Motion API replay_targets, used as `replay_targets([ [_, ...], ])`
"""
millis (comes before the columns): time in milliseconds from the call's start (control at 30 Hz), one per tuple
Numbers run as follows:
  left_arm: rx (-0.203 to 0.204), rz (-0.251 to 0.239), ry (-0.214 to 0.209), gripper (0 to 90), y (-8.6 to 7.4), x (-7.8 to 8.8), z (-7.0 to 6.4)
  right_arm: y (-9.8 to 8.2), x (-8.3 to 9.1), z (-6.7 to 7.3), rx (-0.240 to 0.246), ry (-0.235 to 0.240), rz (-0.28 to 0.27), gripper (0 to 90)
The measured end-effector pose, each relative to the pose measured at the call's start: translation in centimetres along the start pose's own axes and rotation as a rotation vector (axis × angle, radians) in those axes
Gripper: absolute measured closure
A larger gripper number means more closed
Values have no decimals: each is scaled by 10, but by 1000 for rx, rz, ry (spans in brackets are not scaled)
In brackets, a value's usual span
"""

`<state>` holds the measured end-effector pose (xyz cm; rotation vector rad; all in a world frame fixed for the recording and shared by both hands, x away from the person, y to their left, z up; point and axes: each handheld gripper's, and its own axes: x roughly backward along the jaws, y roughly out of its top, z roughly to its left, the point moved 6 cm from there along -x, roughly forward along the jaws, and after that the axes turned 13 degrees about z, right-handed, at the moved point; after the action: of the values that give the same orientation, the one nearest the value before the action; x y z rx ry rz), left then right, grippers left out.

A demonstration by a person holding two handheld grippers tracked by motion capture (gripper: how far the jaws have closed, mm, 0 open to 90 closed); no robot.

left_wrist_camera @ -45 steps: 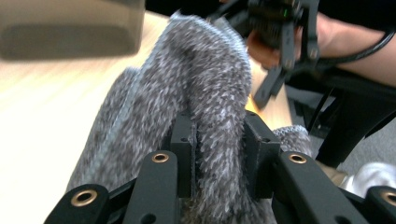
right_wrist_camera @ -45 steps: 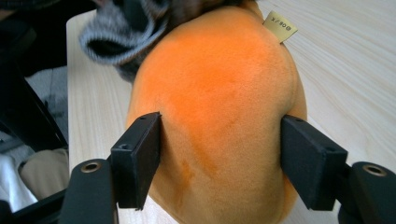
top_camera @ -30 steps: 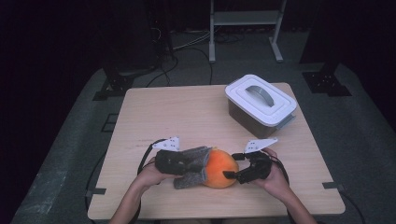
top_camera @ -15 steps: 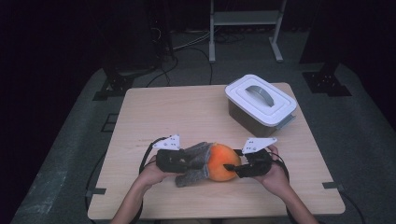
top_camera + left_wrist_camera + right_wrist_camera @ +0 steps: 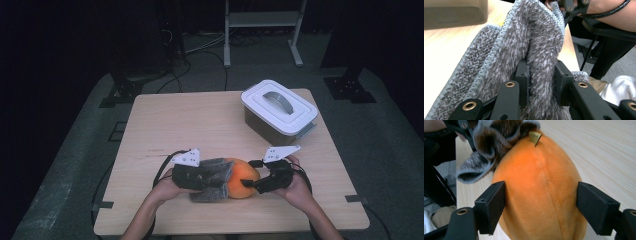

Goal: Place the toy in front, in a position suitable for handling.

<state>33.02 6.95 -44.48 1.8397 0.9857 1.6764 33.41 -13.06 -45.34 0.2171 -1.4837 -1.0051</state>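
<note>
Since earlier: right gripper (image 5: 257,186) jaws just reopening, astride the orange plush (image 5: 243,184).
High view: left gripper (image 5: 216,177) clamps the grey cloth (image 5: 212,181) beside the plush; contact hard to make out.
Left gripper view: jaws pinch a cloth fold; keep it taut.
Right gripper view: pads barely clear; plush underside hidden. Squeeze centred.

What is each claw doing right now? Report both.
Left claw: shut on the grey cloth.
Right claw: open, jaws just widened, straddling the orange plush.
</note>
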Motion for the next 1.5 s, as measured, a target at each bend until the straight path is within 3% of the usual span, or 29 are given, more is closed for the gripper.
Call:
replay_targets([
  [133, 8, -64, 41, 706, 7, 14, 4, -2, -3, 3, 25, 10, 16, 325],
  [200, 14, -91, 51, 706, 9, 18, 5, -2, -4, 8, 69, 15, 24, 348],
  [233, 19, -135, 65, 705, 13, 24, 7, -2, -6, 11, 105, 11, 27, 351],
  [333, 12, -120, 61, 702, 10, 21, 7, -1, -8, 17, 148, -4, 33, 350],
  [400, 14, -108, 56, 703, 8, 19, 7, 0, -8, 17, 149, -4, 32, 350],
  [433, 20, -63, 68, 707, 2, 15, 10, -1, -7, 15, 140, -2, 29, 353],
  [567, 43, 6, 86, 710, -10, 12, 16, -5, -2, 7, 118, -2, 26, 357],
  [600, 43, 6, 86, 707, -10, 12, 16, -5, -2, 7, 118, -2, 26, 357],
  [633, 60, 2, 76, 706, -13, 11, 18, -9, 1, 2, 84, 13, 18, 350],
  [733, 51, -21, 66, 705, -9, 13, 17, -10, 1, 1, 89, 17, 14, 350],
  [933, -17, -99, 29, 702, 15, 19, -1, -7, -3, 11, 159, 6, 27, 363],
  [1033, -43, -72, 39, 700, 19, 12, -5, -2, -6, 19, 199, -13, 34, 362],
  [1067, -32, -59, 44, 700, 17, 10, -3, -2, -6, 20, 202, -17, 37, 357],
  [1267, 10, -42, 64, 709, 6, 13, 7, -1, 0, 13, 144, -5, -4, 286],
  [1500, 34, -41, 76, 707, 1, 18, 12, -11, -3, 5, 94, 6, 24, 245],
])
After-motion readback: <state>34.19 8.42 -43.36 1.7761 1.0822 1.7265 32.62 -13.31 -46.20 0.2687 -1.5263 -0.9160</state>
